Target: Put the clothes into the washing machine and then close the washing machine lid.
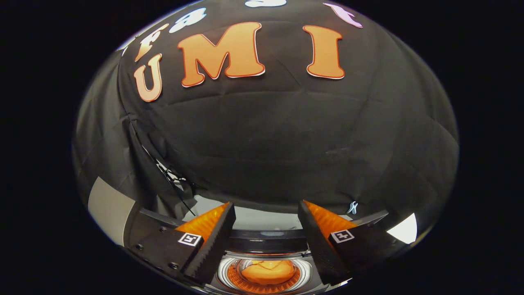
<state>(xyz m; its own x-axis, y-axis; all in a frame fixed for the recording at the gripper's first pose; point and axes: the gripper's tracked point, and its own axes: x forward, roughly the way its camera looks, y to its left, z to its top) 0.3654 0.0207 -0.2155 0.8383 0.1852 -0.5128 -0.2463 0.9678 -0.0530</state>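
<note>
The gripper (266, 223) was positioned above the washing machine (266, 239), with its two fingers spread wide apart and nothing held between them. Between the fingers and below their tips, the round drum opening (223, 273) of the machine was visible. An orange garment (267, 272) lay bunched inside the drum. The dark curved rim of the machine ran across just beyond the opening, spanning from one finger to the other. Beyond the fingertips, the black cloth wall (266, 135) of the booth rose behind the machine. The position of the lid could not be determined.
</note>
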